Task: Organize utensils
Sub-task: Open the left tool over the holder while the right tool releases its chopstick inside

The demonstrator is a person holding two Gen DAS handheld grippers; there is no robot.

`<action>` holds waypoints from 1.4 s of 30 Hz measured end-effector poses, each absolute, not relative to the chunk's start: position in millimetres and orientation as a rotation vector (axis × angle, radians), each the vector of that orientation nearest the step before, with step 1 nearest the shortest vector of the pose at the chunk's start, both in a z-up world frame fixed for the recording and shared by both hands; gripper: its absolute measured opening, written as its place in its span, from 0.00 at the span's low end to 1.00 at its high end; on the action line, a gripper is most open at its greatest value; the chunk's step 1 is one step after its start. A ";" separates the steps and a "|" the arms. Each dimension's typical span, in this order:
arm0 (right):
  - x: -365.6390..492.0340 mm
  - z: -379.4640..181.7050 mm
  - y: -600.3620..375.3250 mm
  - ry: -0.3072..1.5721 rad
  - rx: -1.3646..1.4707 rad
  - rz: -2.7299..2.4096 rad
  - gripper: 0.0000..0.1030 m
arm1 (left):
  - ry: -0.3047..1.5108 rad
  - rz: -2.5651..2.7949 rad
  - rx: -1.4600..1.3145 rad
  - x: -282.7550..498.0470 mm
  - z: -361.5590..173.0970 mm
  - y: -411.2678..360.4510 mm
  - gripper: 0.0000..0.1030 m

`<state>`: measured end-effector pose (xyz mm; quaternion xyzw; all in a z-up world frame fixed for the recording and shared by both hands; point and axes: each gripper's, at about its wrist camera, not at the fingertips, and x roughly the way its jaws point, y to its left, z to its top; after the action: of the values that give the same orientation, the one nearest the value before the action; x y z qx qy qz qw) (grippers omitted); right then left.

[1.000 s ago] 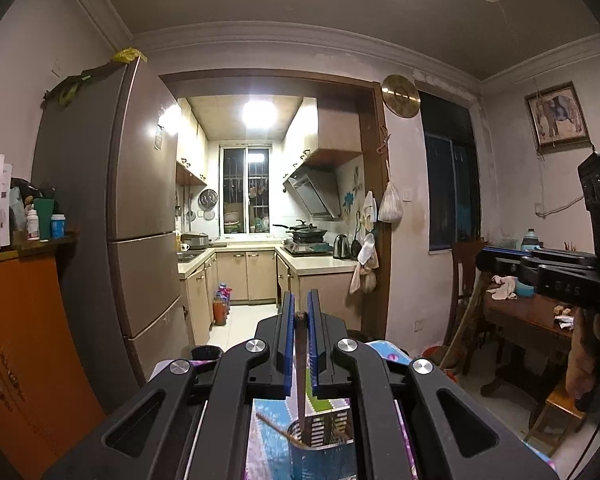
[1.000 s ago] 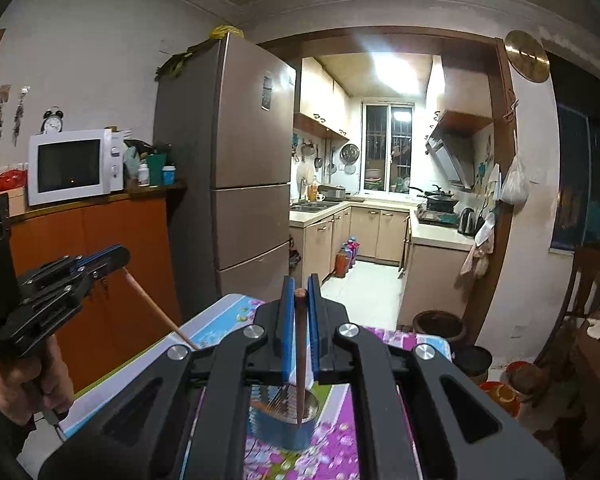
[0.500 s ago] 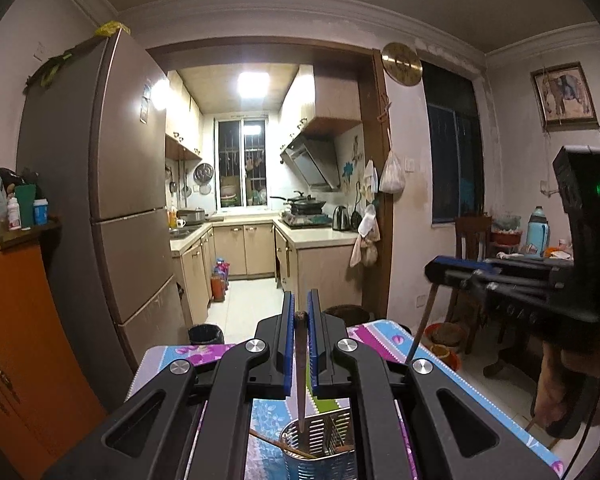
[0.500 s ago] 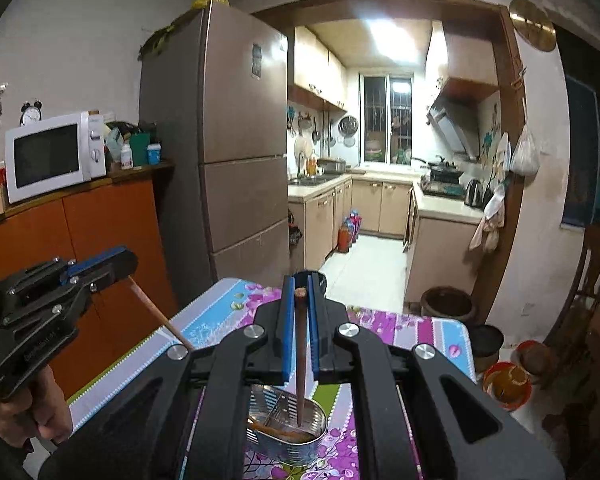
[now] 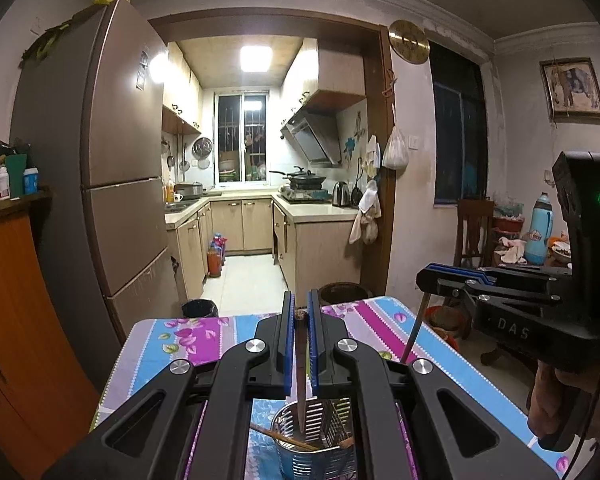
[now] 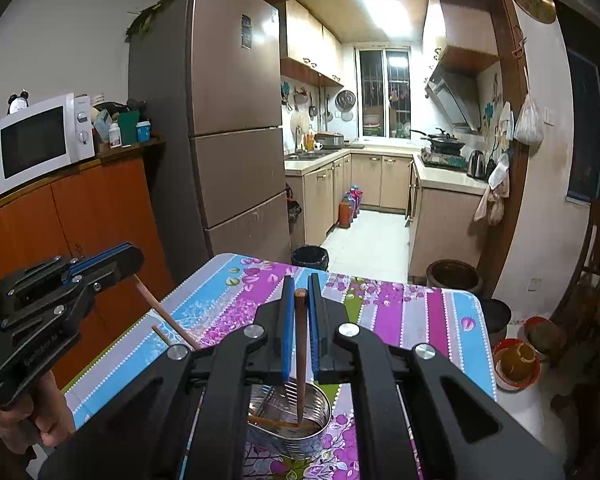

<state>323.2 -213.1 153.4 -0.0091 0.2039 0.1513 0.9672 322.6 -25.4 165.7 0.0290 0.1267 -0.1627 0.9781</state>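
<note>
Standing behind everything, the brown refrigerator (image 6: 228,120) rises past the far left corner of the worktop (image 6: 420,312), whose striped floral cloth carries the metal utensil holder (image 6: 296,436). That holder serves as the landmark: it sits on the worktop near its close edge, a perforated steel cup (image 5: 320,436) with a brown stick lying slanted inside it.

Directly above the holder, the right tool (image 6: 299,320) has its blue pads clamped on a brown chopstick (image 6: 301,352), which hangs nearly upright with its lower tip inside the holder's rim. The left tool (image 5: 299,340) likewise grips a dark chopstick (image 5: 301,376) between its blue pads, the tip pointing down into the holder.

Seen from the right wrist, the left tool (image 6: 100,268) is up and to the left of the holder, its chopstick (image 6: 164,312) slanting down toward the holder. Seen from the left wrist, the right tool (image 5: 452,276) is up and to the right of the holder, its thin chopstick (image 5: 414,332) angling down toward it.
</note>
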 end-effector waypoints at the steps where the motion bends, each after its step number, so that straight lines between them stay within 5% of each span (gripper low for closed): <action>1: 324.9 150.8 -214.0 0.417 -0.015 0.306 0.05 | 0.259 -0.327 0.060 324.4 163.6 -25.7 0.07; 18: 343.1 124.9 -228.3 0.480 0.026 0.286 0.07 | 0.317 -0.306 0.064 346.0 141.9 -33.8 0.08; 21: 341.4 124.7 -233.8 0.475 0.035 0.275 0.18 | 0.321 -0.297 0.056 348.4 139.8 -32.0 0.13; 23: 340.3 124.6 -236.6 0.470 0.042 0.271 0.28 | 0.317 -0.289 0.049 348.0 139.4 -30.5 0.25; 28: 337.0 124.3 -240.6 0.457 0.049 0.265 0.40 | 0.314 -0.277 0.050 346.7 137.7 -28.5 0.27; 33: 331.4 127.1 -243.3 0.430 0.063 0.264 0.82 | 0.298 -0.258 0.051 340.4 137.0 -26.3 0.51; 35: 329.0 128.8 -243.0 0.424 0.056 0.264 0.84 | 0.283 -0.244 0.051 336.9 137.7 -24.3 0.68; 42: 316.3 134.5 -244.6 0.404 0.054 0.260 0.85 | 0.250 -0.217 0.037 319.4 147.2 -12.8 0.74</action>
<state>316.3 -244.6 134.5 0.0269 0.2000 0.1286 0.9710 319.4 -12.8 147.2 0.0187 0.1246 -0.1078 0.9862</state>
